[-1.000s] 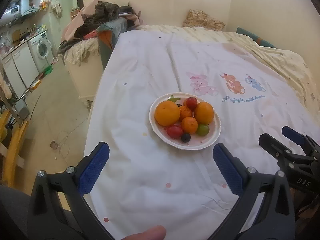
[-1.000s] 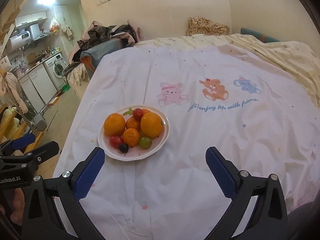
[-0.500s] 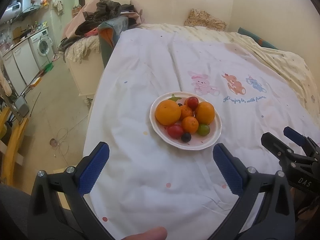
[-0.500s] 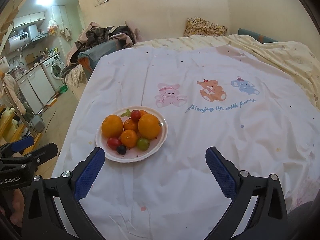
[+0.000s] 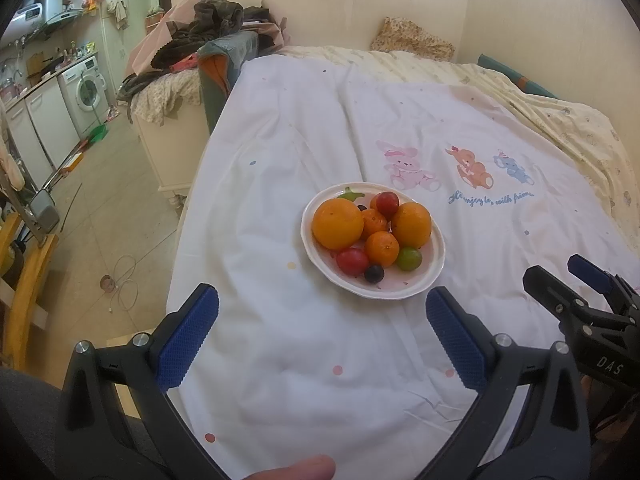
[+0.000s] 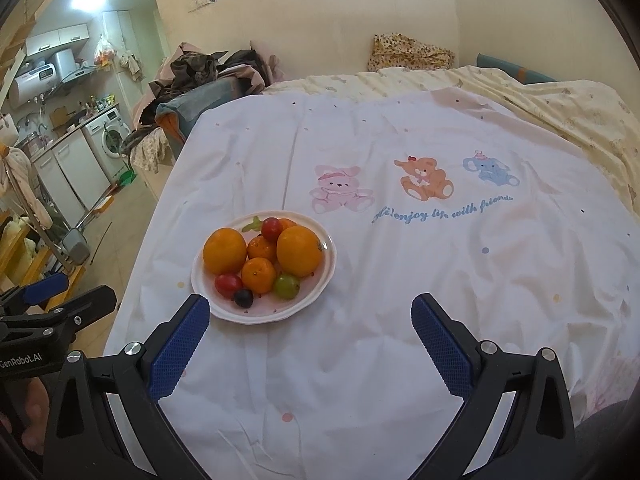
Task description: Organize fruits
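Observation:
A white plate [image 5: 432, 276] [image 6: 324, 280] sits on the white sheet and holds two large oranges [image 5: 338, 223] [image 6: 299, 251], small tangerines [image 5: 381, 249], red tomatoes [image 5: 352, 261], a green grape [image 5: 409, 258] and a dark grape [image 5: 374, 273]. My left gripper [image 5: 320, 316] is open and empty, just short of the plate's near edge. My right gripper [image 6: 310, 320] is open and empty, near the plate's near right rim. Each gripper shows at the edge of the other's view.
The white sheet [image 6: 400, 280] with cartoon animal prints covers the bed. Its left edge drops to a tiled floor [image 5: 100, 220]. A cluttered bench with clothes [image 5: 192, 68] stands at the far left. A yellow blanket [image 6: 560, 112] lies at the far right.
Both grippers have moved slightly forward toward the plate. Nothing was grasped and the fruit has not moved.

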A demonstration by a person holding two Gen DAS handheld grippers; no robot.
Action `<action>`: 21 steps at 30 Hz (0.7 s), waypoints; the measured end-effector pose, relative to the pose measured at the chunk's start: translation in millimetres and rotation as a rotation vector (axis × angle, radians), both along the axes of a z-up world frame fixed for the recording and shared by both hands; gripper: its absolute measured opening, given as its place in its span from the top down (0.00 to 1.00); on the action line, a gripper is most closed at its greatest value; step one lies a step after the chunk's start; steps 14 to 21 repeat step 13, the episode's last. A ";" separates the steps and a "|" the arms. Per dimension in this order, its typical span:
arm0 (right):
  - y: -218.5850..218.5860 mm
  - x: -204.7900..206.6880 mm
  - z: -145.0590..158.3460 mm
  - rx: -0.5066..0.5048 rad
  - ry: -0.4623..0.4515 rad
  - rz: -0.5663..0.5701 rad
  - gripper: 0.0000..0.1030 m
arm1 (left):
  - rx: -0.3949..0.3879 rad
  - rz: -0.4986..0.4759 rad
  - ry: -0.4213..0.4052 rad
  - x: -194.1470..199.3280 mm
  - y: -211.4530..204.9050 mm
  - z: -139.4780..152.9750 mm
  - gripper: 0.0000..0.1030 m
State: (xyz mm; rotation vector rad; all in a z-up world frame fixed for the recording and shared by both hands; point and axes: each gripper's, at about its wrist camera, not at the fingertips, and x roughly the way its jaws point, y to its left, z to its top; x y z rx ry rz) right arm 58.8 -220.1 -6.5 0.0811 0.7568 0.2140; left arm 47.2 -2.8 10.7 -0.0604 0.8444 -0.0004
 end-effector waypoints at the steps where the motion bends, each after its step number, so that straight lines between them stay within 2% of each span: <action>1: -0.2 -0.1 -0.5 0.000 0.002 0.000 0.00 | 0.000 0.000 0.001 0.1 -0.1 -0.2 0.01; 21: 0.3 0.0 -3.0 0.007 0.012 0.003 0.00 | -0.003 0.005 0.004 -0.1 1.0 -3.1 0.01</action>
